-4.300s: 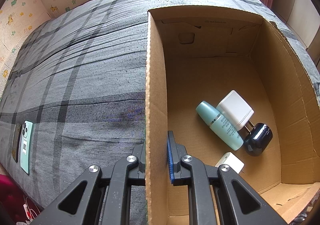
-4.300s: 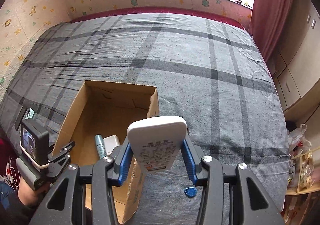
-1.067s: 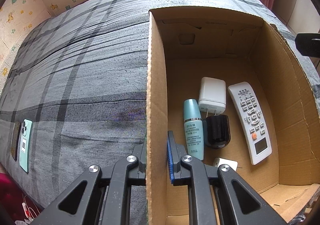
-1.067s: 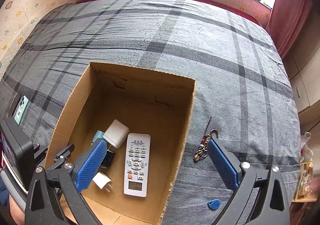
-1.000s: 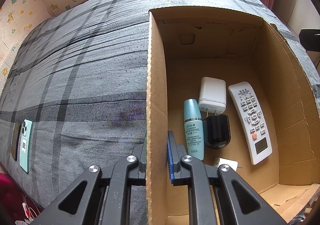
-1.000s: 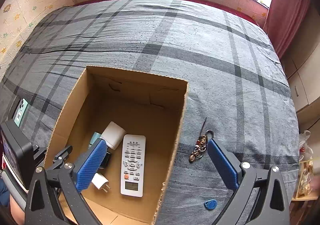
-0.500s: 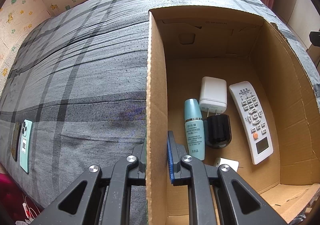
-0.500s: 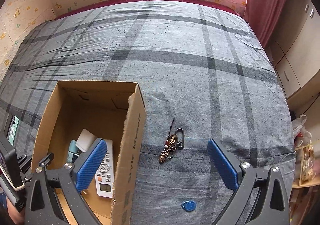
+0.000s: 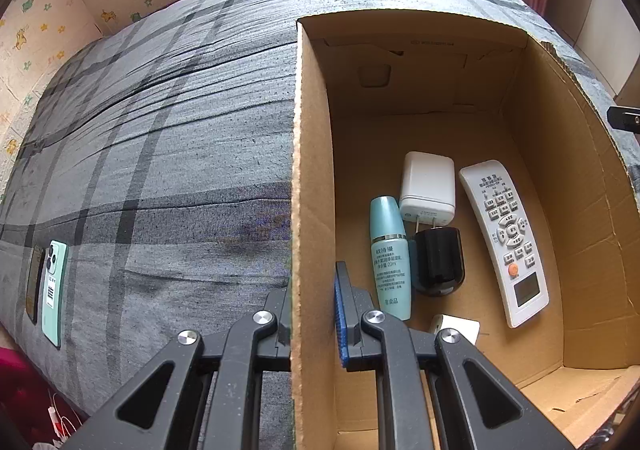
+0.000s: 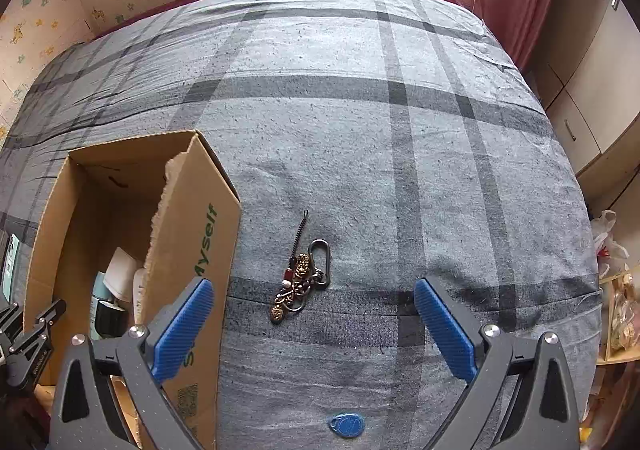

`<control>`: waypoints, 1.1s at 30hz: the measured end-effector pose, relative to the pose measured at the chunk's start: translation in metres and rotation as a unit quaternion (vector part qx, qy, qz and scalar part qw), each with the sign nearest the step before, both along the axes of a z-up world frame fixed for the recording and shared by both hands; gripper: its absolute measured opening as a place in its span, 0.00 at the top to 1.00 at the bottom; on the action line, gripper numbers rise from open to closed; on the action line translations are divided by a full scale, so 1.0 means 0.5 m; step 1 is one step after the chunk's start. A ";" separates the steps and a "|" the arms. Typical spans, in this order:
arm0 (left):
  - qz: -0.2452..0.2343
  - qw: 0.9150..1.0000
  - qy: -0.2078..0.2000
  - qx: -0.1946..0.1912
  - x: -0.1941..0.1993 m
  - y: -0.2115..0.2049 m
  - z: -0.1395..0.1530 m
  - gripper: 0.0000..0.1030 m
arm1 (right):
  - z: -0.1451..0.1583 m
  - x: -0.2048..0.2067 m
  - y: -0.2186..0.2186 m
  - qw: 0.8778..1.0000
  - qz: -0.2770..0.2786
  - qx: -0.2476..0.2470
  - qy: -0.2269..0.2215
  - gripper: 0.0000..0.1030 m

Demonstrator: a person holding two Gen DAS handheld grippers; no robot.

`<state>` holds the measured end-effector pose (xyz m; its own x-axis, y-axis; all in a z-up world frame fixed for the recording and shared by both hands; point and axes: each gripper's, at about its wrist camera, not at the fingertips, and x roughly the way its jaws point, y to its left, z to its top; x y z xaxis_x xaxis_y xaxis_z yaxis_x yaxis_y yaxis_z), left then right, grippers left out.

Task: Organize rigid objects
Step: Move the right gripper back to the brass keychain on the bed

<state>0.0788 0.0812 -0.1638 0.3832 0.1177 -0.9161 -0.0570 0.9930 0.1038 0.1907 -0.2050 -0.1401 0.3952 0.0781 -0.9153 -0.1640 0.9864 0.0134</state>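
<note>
Change: the right hand-held gripper has swung off the open brown cardboard box to over the bed; the remote it carried now lies in the box.
Keyring: dark metal keyring with carabiner and charms lies on the grey plaid bedcover, between and just ahead of the spread blue pads, untouched.
Blue oval tag: nearer the camera, on the bedcover.
Left hand-held gripper: pinching the box's left wall.
Box contents: white remote control, teal bottle, white charger, black case.

Grey plaid bedcover, brown cardboard box, blue tag.
</note>
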 end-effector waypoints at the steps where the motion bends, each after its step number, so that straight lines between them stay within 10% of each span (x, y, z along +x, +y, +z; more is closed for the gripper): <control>1: -0.001 1.000 0.001 0.002 0.001 -0.001 0.000 0.86 | -0.010 0.002 -0.003 1.000 0.000 0.000 0.004 0.00; 33: -0.003 1.000 0.002 0.011 0.000 -0.008 -0.004 0.86 | -0.229 0.094 0.013 0.998 0.010 -0.025 0.063 0.01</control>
